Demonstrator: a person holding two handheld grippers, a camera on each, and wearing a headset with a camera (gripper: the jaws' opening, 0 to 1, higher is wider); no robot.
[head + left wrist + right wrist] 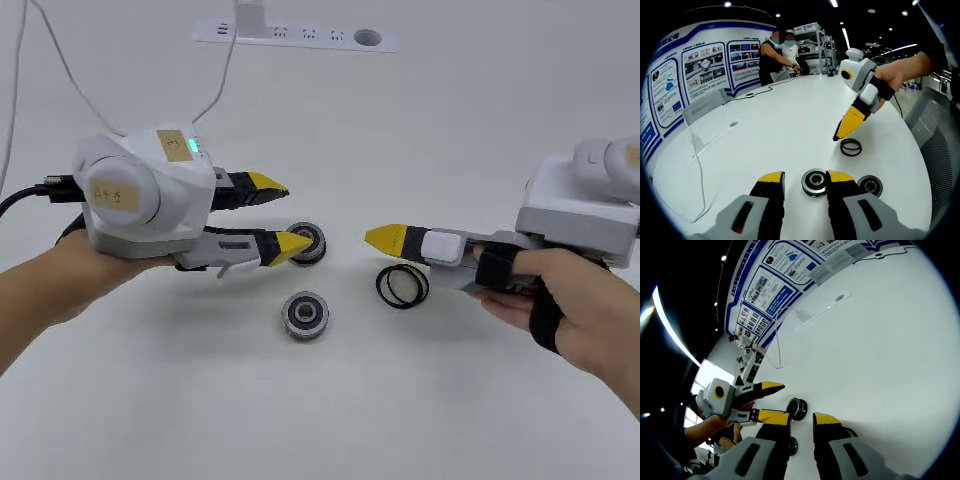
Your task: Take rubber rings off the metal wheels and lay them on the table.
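1. While both grippers hover over the white table (470, 130), the left gripper (278, 213) sits at the left of the head view, its jaws spread wide and gripping nothing.
2. One metal wheel (307, 243) lies flat at the centre of that frame, just beside the lower yellow tip. In the left gripper view this wheel (815, 182) sits at the bottom centre, between the two tips and close against the right-hand one.
3. A second wheel (305, 314) lies just below the first in the head view, apart from both grippers.
4. The right gripper (385, 238) reaches in from the right edge. In the right gripper view its jaws stand a narrow gap apart with nothing between them.
5. Black rubber rings (402, 286) lie overlapping on the table right of centre, just below that gripper's tip.
6. A power strip (300, 35) lies along the top edge.
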